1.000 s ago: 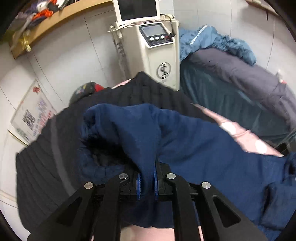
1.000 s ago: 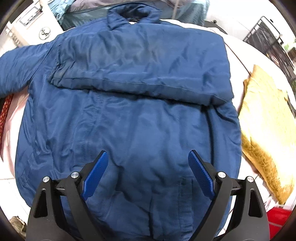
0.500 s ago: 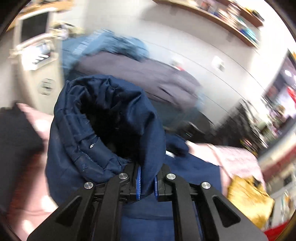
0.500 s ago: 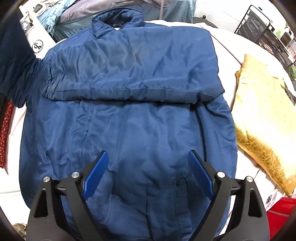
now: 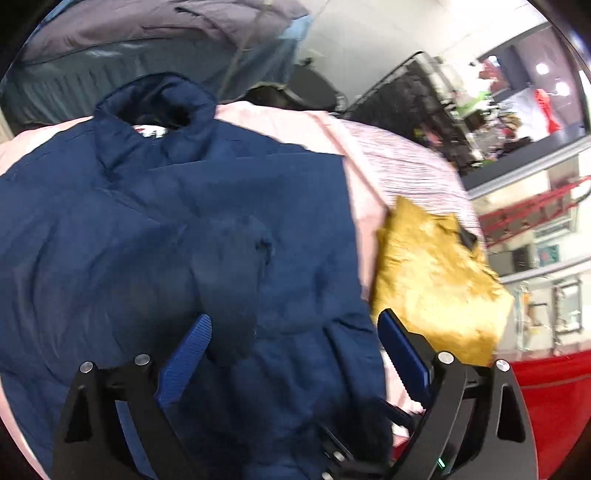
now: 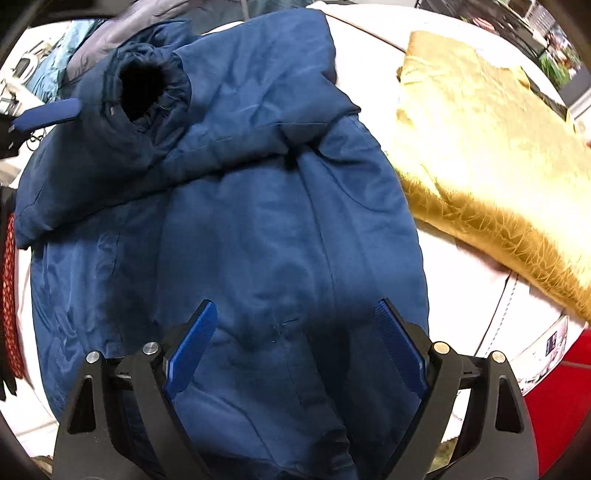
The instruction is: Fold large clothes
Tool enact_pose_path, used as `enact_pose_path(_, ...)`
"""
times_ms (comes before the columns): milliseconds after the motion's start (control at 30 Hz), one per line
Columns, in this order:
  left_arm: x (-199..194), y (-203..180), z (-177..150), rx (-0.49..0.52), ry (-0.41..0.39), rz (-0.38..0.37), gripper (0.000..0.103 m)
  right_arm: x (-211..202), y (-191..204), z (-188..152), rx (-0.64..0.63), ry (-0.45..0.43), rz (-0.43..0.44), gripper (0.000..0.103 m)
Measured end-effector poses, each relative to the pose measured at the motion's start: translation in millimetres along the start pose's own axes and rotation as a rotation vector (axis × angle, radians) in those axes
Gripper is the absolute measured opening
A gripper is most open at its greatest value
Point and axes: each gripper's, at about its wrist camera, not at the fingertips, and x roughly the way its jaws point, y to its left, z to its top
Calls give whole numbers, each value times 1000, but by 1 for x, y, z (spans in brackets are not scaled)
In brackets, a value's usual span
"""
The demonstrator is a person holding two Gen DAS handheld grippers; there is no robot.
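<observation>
A navy blue jacket lies spread on a pink bed sheet; it also shows in the left wrist view. Both sleeves lie folded across its chest. The left sleeve's cuff lies open-ended on top; in the left wrist view the cuff rests just ahead of my left gripper, which is open and empty above the jacket. One left fingertip shows beside the cuff in the right wrist view. My right gripper is open and empty over the jacket's lower part.
A folded golden-yellow garment lies to the right of the jacket; it also shows in the left wrist view. A red surface lies below the bed edge. A second bed with grey and blue bedding stands behind.
My left gripper carried the sleeve over the jacket's chest, opened and let it go. My right gripper stayed open and shifted slightly over the jacket's lower part.
</observation>
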Motion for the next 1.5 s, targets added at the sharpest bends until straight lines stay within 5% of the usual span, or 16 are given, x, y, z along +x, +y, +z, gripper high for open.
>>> enact_pose_path(167,-40,20,-8,29,-129,120,96,-1,24,18,-61,-22,42,86)
enact_pose_path(300,-79,97,-35,-143,-210,268,96,-11,65,46,-137,-63,145,86)
enact_pose_path(500,-105,181,-96,-347,-186,411,95,-23,113,102,-194,-172,217,81)
enact_pose_path(600,-104,201,-125,-439,-163,406,95,-2,120,122,-149,-94,230,55)
enact_pose_path(667,-100,204,-137,-464,-151,404,95,7,127,127,-148,-47,271,21)
enact_pose_path(833,-93,199,-132,-423,-155,385,95,-23,137,116,-282,-221,144,14)
enact_pose_path(967,-103,178,-100,-320,-236,394,95,-44,132,107,-349,-361,2,14)
enact_pose_path(1067,-98,163,-72,-233,-246,394,95,-11,119,111,-351,-225,-76,33)
enact_pose_path(1133,-88,155,-55,-183,-233,407,95,3,101,112,-255,-126,-38,43)
enact_pose_path(1233,-69,148,-38,-125,-195,451,95,-7,75,108,-125,-131,25,65)
enact_pose_path(1333,-65,143,-28,-108,-199,436,95,-28,70,110,-99,-181,48,66)
enact_pose_path(1500,-44,145,-8,-77,-140,457,96,-36,103,113,-232,-232,72,71)
